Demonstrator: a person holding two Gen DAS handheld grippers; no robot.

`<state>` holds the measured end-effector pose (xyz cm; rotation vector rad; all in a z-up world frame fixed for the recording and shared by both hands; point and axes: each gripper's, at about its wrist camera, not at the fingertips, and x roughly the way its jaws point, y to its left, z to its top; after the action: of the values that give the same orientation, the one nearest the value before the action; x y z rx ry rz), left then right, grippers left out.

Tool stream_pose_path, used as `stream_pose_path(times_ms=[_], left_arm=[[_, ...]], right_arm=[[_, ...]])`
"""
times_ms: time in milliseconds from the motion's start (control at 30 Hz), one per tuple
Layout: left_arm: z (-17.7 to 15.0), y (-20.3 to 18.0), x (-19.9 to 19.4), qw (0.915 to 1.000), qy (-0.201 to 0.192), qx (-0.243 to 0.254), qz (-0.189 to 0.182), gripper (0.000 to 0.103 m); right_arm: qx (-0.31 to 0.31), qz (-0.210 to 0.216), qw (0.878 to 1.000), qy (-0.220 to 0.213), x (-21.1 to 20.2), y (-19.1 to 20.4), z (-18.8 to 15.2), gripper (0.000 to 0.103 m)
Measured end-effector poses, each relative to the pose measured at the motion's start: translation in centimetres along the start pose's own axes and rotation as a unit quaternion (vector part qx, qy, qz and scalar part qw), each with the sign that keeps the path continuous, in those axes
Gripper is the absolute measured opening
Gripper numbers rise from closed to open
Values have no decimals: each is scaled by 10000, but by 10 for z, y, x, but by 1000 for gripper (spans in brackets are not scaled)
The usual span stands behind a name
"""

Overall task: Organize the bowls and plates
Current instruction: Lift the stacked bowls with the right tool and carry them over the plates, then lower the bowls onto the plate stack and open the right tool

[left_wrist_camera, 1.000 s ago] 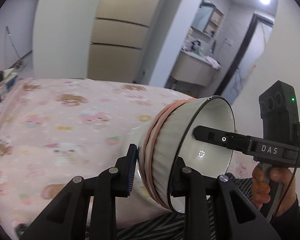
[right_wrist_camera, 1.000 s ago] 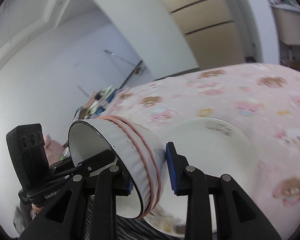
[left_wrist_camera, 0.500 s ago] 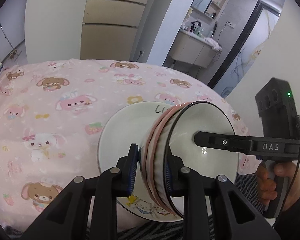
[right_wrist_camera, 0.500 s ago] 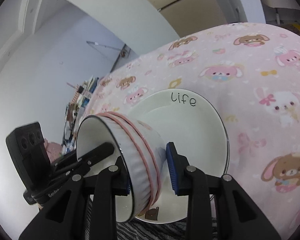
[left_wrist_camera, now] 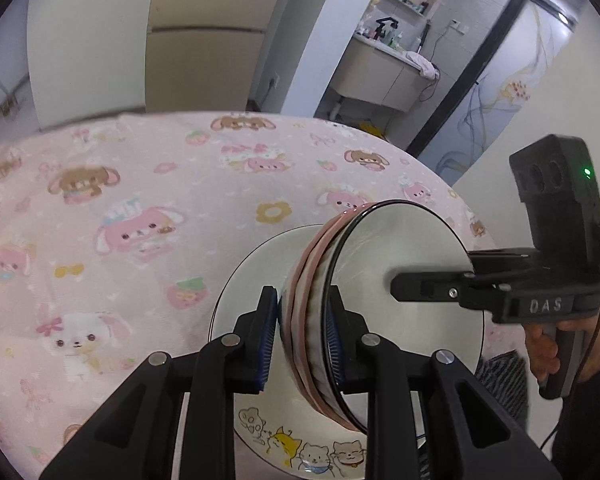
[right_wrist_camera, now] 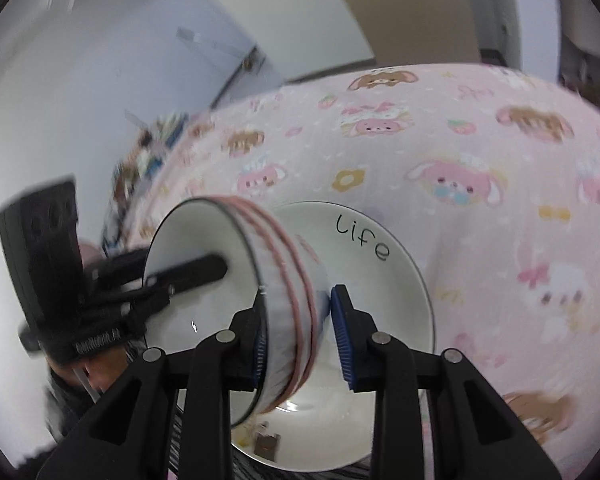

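A white ribbed bowl (left_wrist_camera: 396,304) with pink bands is held on its side, its mouth toward my right gripper's side. My left gripper (left_wrist_camera: 302,338) is shut on its rim wall. My right gripper (right_wrist_camera: 300,340) is shut on the opposite rim of the same bowl (right_wrist_camera: 236,280). A white plate (left_wrist_camera: 260,420) with cartoon cats lies on the pink tablecloth right behind and below the bowl. In the right wrist view the plate (right_wrist_camera: 384,304) shows the word "Life". The bowl hangs just above the plate; I cannot tell if they touch.
The pink cartoon tablecloth (left_wrist_camera: 120,220) covers the round table. A bathroom cabinet (left_wrist_camera: 376,76) and a wardrobe (left_wrist_camera: 208,36) stand beyond the far edge. Clutter (right_wrist_camera: 152,160) lies past the table's left edge. A striped cloth (left_wrist_camera: 504,380) shows at the near edge.
Both grippers have tilted down toward the table with the bowl, bringing it lower over the plate. More of the plate and cloth shows now. Both grips stay the same.
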<state>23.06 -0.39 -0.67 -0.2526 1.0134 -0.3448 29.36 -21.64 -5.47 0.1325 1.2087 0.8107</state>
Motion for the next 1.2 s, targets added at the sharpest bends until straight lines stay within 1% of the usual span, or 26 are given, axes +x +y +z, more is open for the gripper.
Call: stream_pose_path(times_ms=[67,100,133,167,200,233,267,300,333,367,400,433,467,500,533,567,600,633,700,800,833,900,933,967,1033,1200], left_arm=[[1,4,5,10000,63,-37,-13,25],[1,5,7,10000,68,-25,27,25],[0,5,9,10000,69,-21,66,25],[-1,4,9,9999,46,35,125,25],[-2,2,9,9997,-29,136,185,25],[-4,-1,7,9992,-156,281,246,26],[-5,-2,7,9988,-220,326,306,27],[-6,-2,5,9979,-347,372,391,27],[-7,-4,3,9971,-448,428,449,27],[-9,-6,2,9958,-561,499,519,27],[-11,-9,0,9944,-658,589,581,27],[-12,-11,-1,9930,-732,658,647,31],[-14,-13,-1,9912,-801,722,771,36],[-16,-15,-2,9897,-853,763,858,61],[-18,-16,-2,9882,-958,803,882,95],[-19,-16,-4,9875,-1042,811,860,103],[-22,-16,-6,9866,-1150,797,841,103],[-22,-15,-7,9866,-1162,785,836,103],[-23,-12,-12,9857,-1243,722,874,103],[-24,-12,-31,9789,-1628,746,980,103],[-25,-13,-41,9755,-1793,765,1020,103],[-27,-17,-57,9703,-2015,801,1073,103],[-28,-20,-67,9669,-2153,767,1137,103],[-29,-22,-75,9641,-2267,737,1165,103],[-33,-31,-99,9554,-2577,792,1203,103],[-51,-59,-148,9347,-3076,1036,1448,103]], right_arm=[[-203,-74,9996,182,-1,4,8,33],[-360,-200,9990,164,-4,7,11,38],[-478,-358,9982,37,-9,11,12,42],[-587,-456,9972,-81,-13,14,11,43],[-820,-591,9945,-269,-18,19,9,43],[-1082,-831,9893,-508,-23,25,2,44],[-1248,-1023,9846,-677,-24,30,-3,53],[-1447,-1164,9784,-905,-26,35,-13,65],[-1592,-1203,9739,-1080,-25,39,-20,72],[-1743,-1249,9686,-1256,-24,42,-29,81],[-1835,-1252,9645,-1426,-22,43,-36,86],[-1867,-1282,9611,-1579,-21,42,-42,87],[-1852,-1313,9591,-1691,-20,42,-44,90],[-1789,-1309,9583,-1804,-18,39,-46,94],[-1678,-1250,9600,-1863,-15,34,-47,96],[-1562,-1169,9629,-1866,-12,29,-47,99],[-1437,-1086,9660,-1856,-10,24,-46,99],[-1332,-1039,9678,-1864,-9,20,-45,99],[-1223,-1021,9682,-1927,-12,16,-44,99],[-1215,-998,9641,-2138,-23,22,-46,103],[-1281,-1068,9597,-2262,-30,26,-50,103],[-1456,-1345,9442,-2630,-47,39,-56,103],[-1502,-1416,9385,-2768,-54,44,-59,103],[-1533,-1455,9337,-2891,-62,50,-62,103],[-1535,-1477,9244,-3165,-79,63,-69,103],[-1647,-1474,9050,-3634,-114,104,-86,103]])
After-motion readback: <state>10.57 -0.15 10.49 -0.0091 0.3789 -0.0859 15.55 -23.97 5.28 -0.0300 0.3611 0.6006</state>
